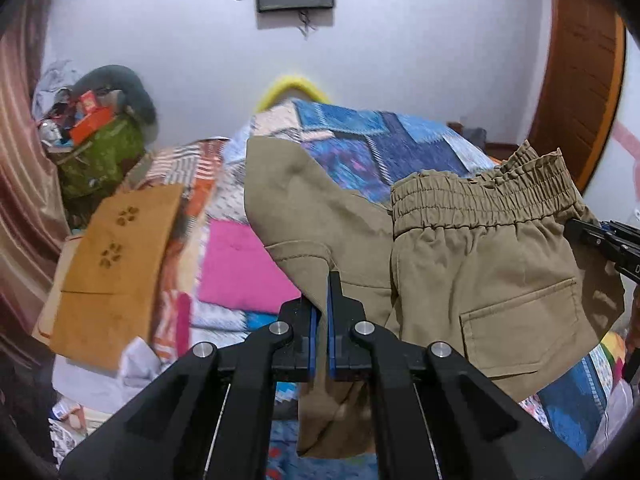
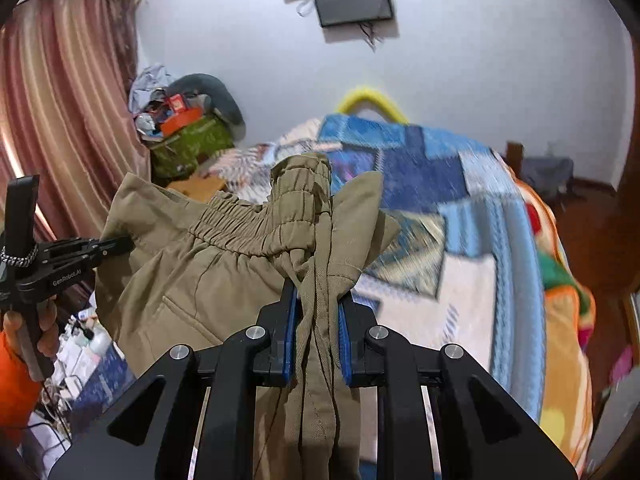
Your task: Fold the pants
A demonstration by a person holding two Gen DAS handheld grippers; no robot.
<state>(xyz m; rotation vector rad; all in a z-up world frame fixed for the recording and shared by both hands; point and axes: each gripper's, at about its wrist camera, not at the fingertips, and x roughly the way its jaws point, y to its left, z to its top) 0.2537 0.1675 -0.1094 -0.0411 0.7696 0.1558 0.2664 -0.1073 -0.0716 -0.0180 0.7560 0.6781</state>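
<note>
Khaki pants (image 1: 480,264) held up above a patchwork blanket (image 2: 432,184), left gripper (image 1: 320,312) fingers clamped on fabric edge, right gripper (image 2: 318,320) fingers pinching bunched waistband.

Matt khaki cloth pants (image 1: 500,264)
Woven twill, gathered elastic waistband (image 2: 256,224); right gripper (image 2: 318,320) matt black plastic, blue pads (image 2: 345,340).

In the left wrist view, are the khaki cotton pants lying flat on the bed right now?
No, the khaki cotton pants hang in the air above the patchwork blanket, pinched by the left hand-held gripper.
</note>
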